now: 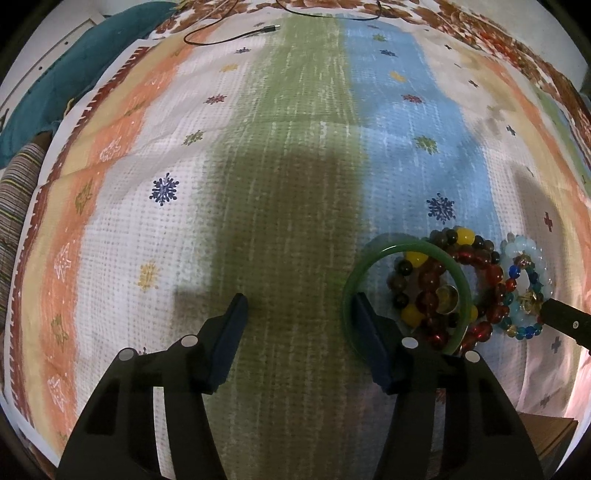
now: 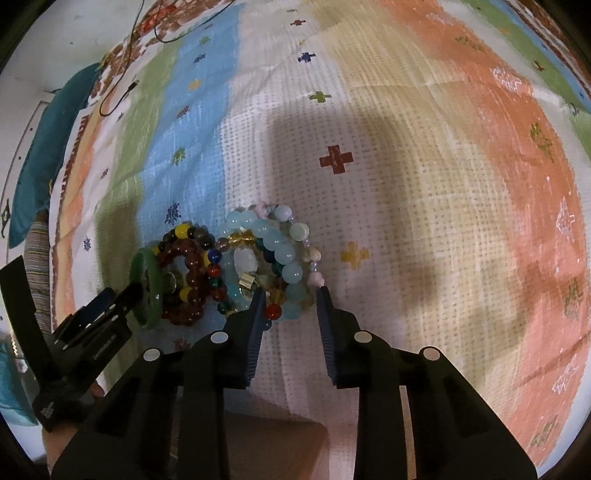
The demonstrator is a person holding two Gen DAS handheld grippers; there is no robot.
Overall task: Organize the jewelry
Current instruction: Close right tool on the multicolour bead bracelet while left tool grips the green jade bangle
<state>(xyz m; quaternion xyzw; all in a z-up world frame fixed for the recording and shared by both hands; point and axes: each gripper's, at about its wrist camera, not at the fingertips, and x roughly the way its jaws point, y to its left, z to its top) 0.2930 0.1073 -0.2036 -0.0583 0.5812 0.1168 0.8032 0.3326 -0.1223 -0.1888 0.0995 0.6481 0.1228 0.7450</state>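
A heap of bracelets is lying on a striped, patterned cloth (image 1: 295,155). At its left edge is sitting a plain green bangle (image 1: 369,266), overlapping dark red and yellow beaded bracelets (image 1: 476,258); pale blue beaded bracelets (image 2: 273,236) are making up the right of the heap.

The left gripper (image 1: 301,306) is pointing steeply down with its jaws standing apart — the right finger (image 1: 369,328) is sitting inside the bangle's ring while the left finger is resting out on bare cloth, so the pads are not pinching it.

The right gripper (image 2: 290,295) is standing narrower, its two tips straddling the near edge of the pale blue beads — whether they are pressing the beads cannot be told.

A black cable (image 1: 229,35) is lying far up the cloth.
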